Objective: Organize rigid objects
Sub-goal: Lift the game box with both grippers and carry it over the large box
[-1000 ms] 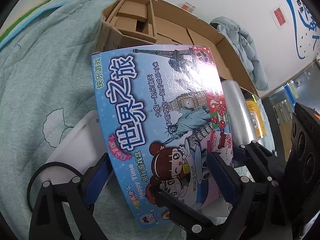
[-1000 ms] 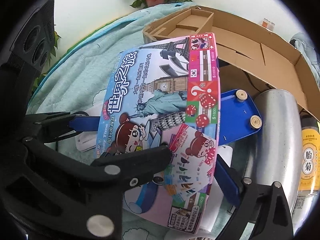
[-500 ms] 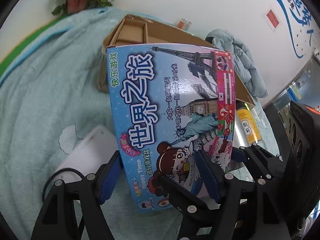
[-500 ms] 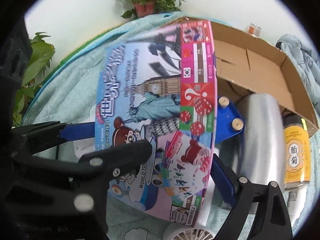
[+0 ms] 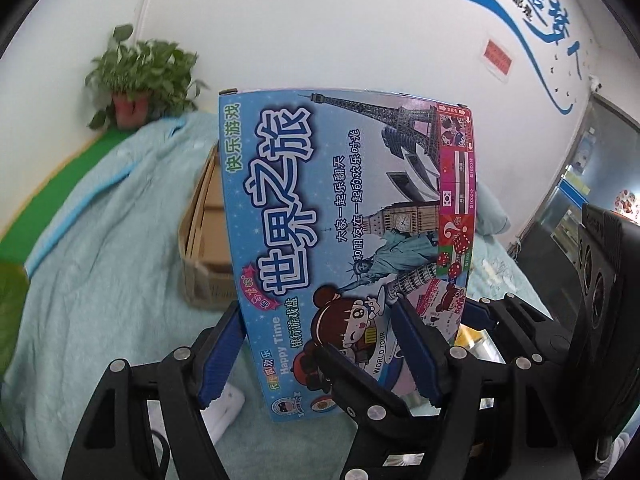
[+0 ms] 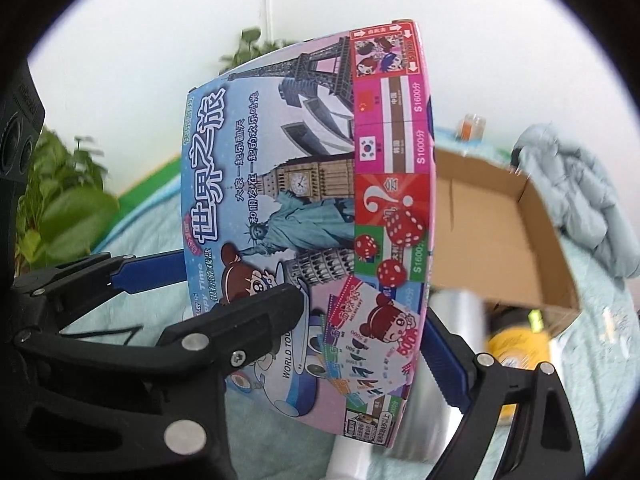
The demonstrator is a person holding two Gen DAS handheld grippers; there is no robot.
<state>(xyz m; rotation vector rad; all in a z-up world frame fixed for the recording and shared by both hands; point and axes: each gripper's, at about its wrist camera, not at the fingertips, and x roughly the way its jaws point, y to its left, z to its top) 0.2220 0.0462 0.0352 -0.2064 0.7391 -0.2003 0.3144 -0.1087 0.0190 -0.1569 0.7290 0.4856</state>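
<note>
1. White wall (image 5: 320, 20) fills the top, 10 to 2 o'clock; even, bright light.
2. Blue painted swoosh w/ lettering (image 5: 532, 16) on the wall at 1 o'clock; small red notice (image 5: 497, 60) just below it.
3. Potted plant (image 5: 138, 76) at 10 o'clock, against the wall.
4. Green floor strip (image 5: 60, 192) at 9 o'clock.
5. Pale teal blanket (image 5: 100, 264) covers the surface, 7 to 10 o'clock.
6. Glass door (image 5: 596, 184) at 3 o'clock.
7. Right cam: leafy plant (image 6: 60, 208) at 9 o'clock; rumpled light-blue jacket (image 6: 572, 192) at 3 o'clock.
</note>
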